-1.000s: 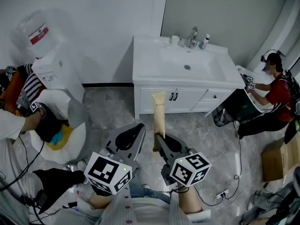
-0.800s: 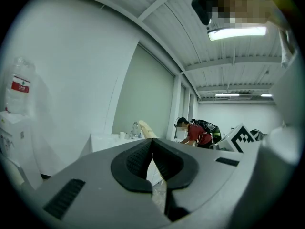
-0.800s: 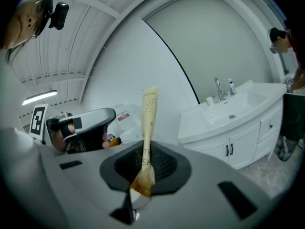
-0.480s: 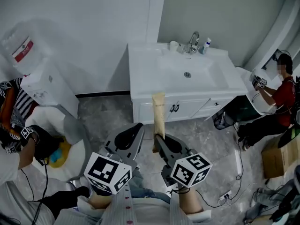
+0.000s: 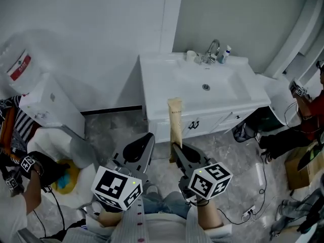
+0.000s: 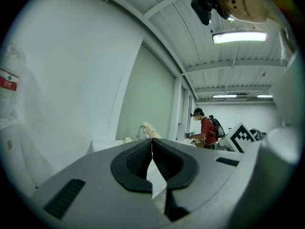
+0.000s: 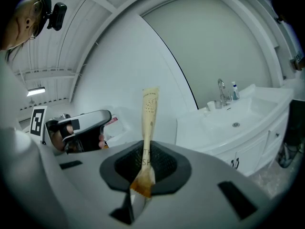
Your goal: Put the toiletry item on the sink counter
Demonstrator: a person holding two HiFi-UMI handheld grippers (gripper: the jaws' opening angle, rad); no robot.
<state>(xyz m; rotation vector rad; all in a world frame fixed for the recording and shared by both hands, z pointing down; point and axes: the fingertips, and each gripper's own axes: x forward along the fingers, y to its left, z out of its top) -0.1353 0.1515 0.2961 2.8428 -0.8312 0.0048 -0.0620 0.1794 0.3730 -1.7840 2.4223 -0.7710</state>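
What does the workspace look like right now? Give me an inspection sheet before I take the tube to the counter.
Surface: white sink counter, basin in the middle.
Job's things: cream tube upright, held short of the counter, not yet on it.
Clutter: cup and small bottle beside the faucet at the back edge.
Grippers: right gripper shut on the tube's lower end; left gripper fingers together, nothing between them.
Cables: floor cable at lower right.
Surroundings: water dispenser at left; person in red beyond the counter's right end; cardboard box.
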